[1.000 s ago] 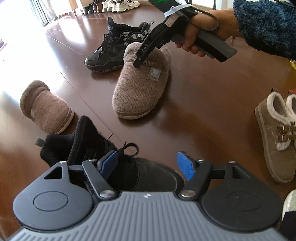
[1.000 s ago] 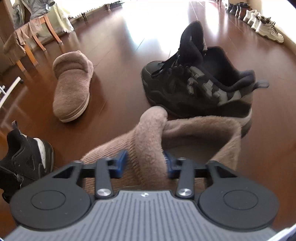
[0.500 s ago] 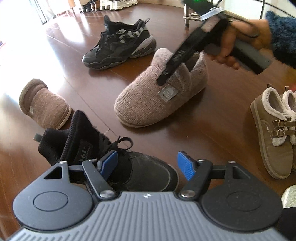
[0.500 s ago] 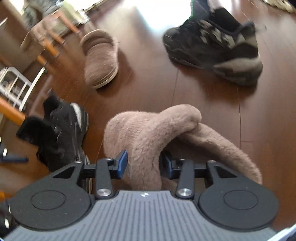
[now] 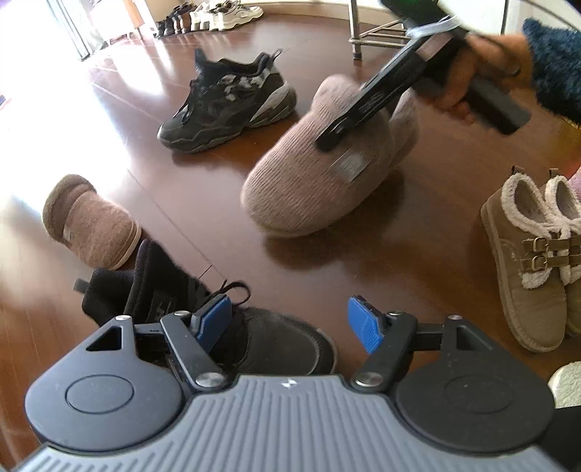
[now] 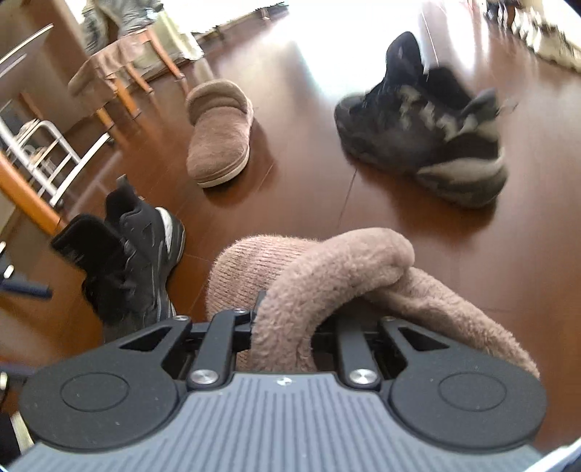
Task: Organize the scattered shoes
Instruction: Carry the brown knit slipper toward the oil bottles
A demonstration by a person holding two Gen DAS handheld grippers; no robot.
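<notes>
Right gripper (image 6: 283, 326) grips the fuzzy collar of the tan knit slipper (image 6: 326, 276), its jaws closing on that cuff; in the right wrist view the collar bulges up between the two black arms at lower centre of the frame, and the blue pads are hidden by the fleece. From my left wrist view the same slipper (image 5: 319, 181) sits right of centre in the upper half, blurred, toe toward lower left; I cannot tell whether its sole touches the wooden floor (image 5: 417, 261); my right hand (image 5: 468, 72) and a dark blue fleecy sleeve (image 5: 555, 65) occupy the upper right corner.

Left gripper (image 5: 288, 325) stands released, blue pads (image 5: 214, 319) apart at lower centre, nothing pressed between them; directly beyond it lies a black high-top shoe (image 5: 254, 341), its collar toward the left.

Matching tan slipper (image 5: 90, 225) rests on the floor at left of that frame, well apart from the held one; in the right wrist view it (image 6: 218, 141) lies at upper centre-left. Black and grey sneaker (image 5: 228, 101) stands in the upper centre of the left view, on its sole. Pair of fleece-lined tan buckle shoes (image 5: 533, 261) sits side by side at the right edge. Row of shoes (image 5: 210, 14) lines the far wall at top; metal rack legs (image 5: 366, 32) show at top right of centre.
</notes>
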